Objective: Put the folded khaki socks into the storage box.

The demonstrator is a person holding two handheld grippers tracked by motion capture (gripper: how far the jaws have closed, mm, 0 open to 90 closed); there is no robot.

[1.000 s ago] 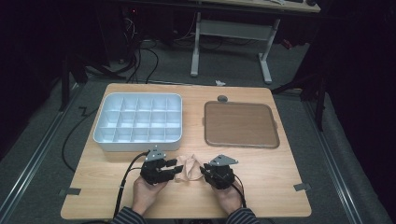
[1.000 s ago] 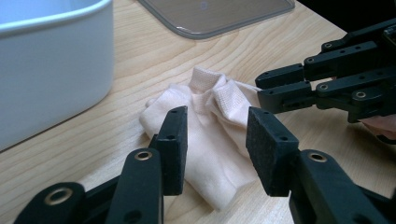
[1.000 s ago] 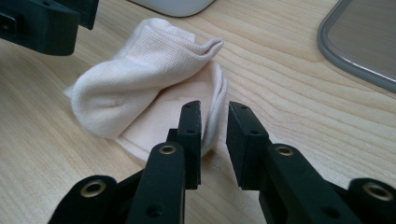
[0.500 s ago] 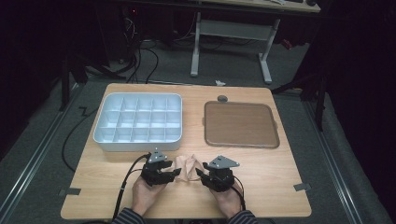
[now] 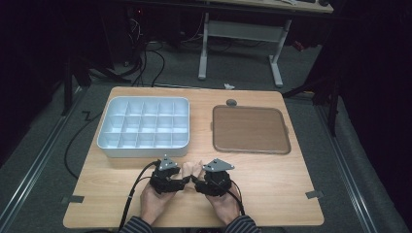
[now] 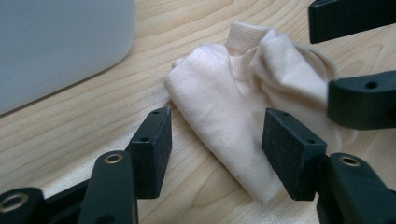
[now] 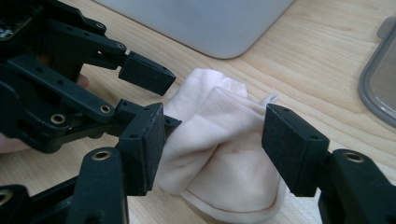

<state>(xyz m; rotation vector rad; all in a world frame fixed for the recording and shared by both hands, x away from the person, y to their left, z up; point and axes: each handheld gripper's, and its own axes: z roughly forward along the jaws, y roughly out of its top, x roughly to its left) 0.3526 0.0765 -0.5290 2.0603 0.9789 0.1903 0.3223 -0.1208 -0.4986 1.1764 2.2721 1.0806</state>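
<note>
You have brought the left gripper [image 5: 187,182] and right gripper [image 5: 193,178] closer together over the cream sock [image 6: 243,112] lying before the compartment tray [image 5: 143,145], both spread, nothing pinched; pickup appears imminent

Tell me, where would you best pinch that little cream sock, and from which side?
Probably the thick folded edge of the sock, coming from the person's side. It lies flat and crumpled between the open left gripper and right gripper; folded layers give the pads more to bite.

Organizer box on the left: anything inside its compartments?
The organizer box looks empty in the high view; every visible compartment shows a bare bottom. The near row is partly hidden by its front wall.
</note>
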